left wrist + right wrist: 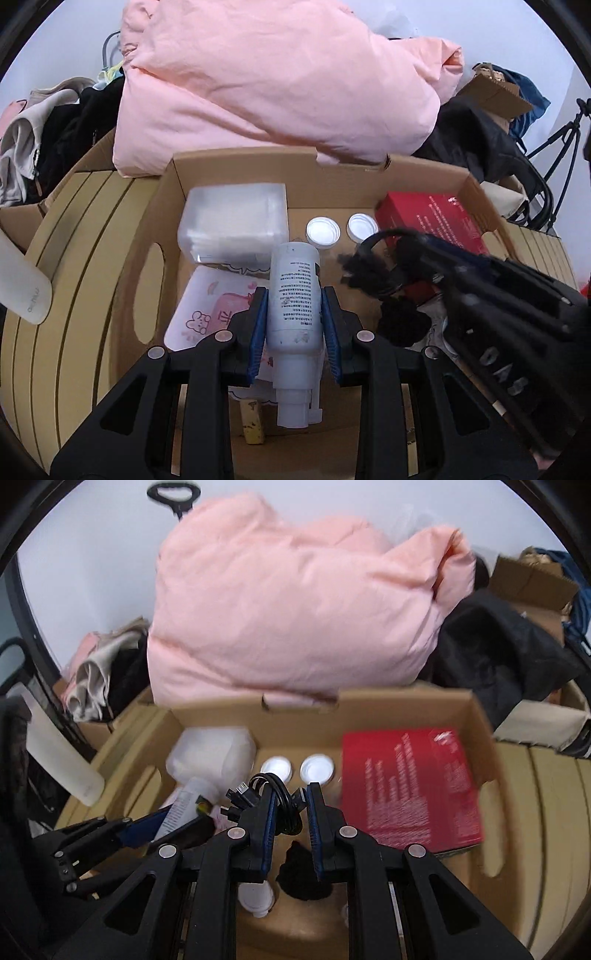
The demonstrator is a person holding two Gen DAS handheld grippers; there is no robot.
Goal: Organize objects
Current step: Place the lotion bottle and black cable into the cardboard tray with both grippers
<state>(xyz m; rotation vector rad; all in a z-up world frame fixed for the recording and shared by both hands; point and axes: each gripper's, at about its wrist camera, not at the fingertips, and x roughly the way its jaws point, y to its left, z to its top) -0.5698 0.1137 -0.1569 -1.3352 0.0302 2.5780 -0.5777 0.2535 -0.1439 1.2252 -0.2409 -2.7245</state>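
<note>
Left wrist view: left gripper [294, 325] pinching a white bottle [293, 306] between blue pads, cap end toward the camera, held over the open cardboard box [243, 162]. Inside – clear plastic container [236, 218], two white lids [323, 231], red box [432, 218].

Right wrist view: right gripper [289, 812] clamped on a coiled black cable [275, 797] – above the box floor, near the lids, just left of the red box. Pink pillow [295, 602] behind.
</note>
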